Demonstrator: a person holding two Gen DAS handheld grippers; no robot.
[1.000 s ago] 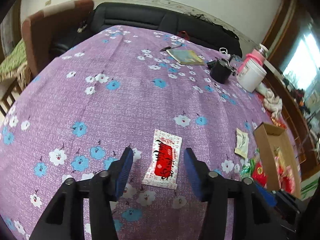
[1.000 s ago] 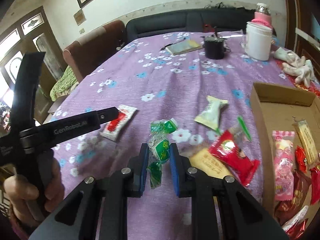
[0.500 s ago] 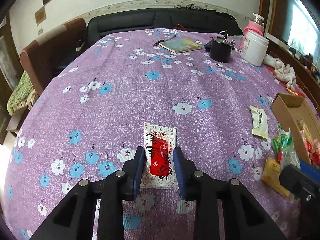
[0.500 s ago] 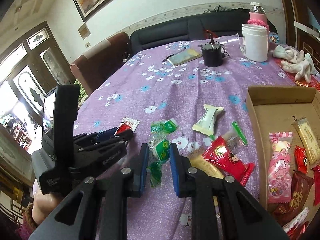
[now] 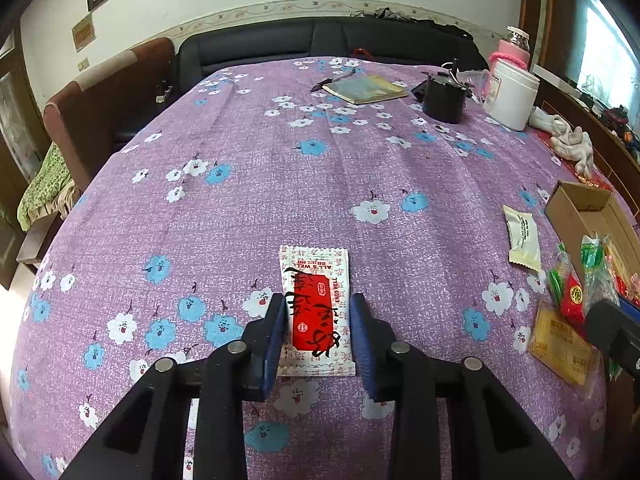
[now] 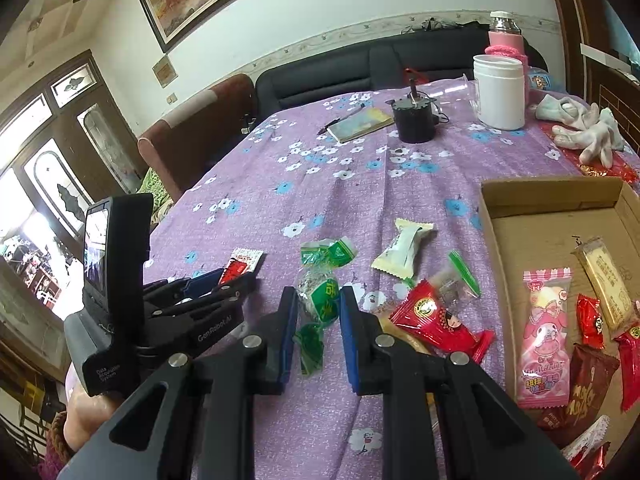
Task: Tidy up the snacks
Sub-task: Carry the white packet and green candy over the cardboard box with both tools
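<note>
A red and white snack packet (image 5: 316,276) lies flat on the purple flowered tablecloth (image 5: 280,184). My left gripper (image 5: 318,320) is shut on it, with a blue pad against each long edge of its near half. In the right wrist view the same packet (image 6: 244,260) pokes out past the left gripper (image 6: 236,280). My right gripper (image 6: 319,300) is shut on a green-wrapped candy (image 6: 320,288), whose twisted tail hangs below the pads. To the right stands an open cardboard box (image 6: 552,192) with several snacks inside.
Loose snacks lie between the grippers and the box: a cream packet (image 6: 404,248), a red packet (image 6: 436,320), green candies (image 6: 328,254) and a yellow packet (image 5: 560,344). At the far end stand a white jar (image 6: 500,96), a black pot (image 6: 414,120), a notebook (image 6: 360,124) and white gloves (image 6: 584,128).
My left gripper's jaws have come together onto the red and white packet, and that gripper has rolled level. The right gripper has kept its hold on the green candy.
</note>
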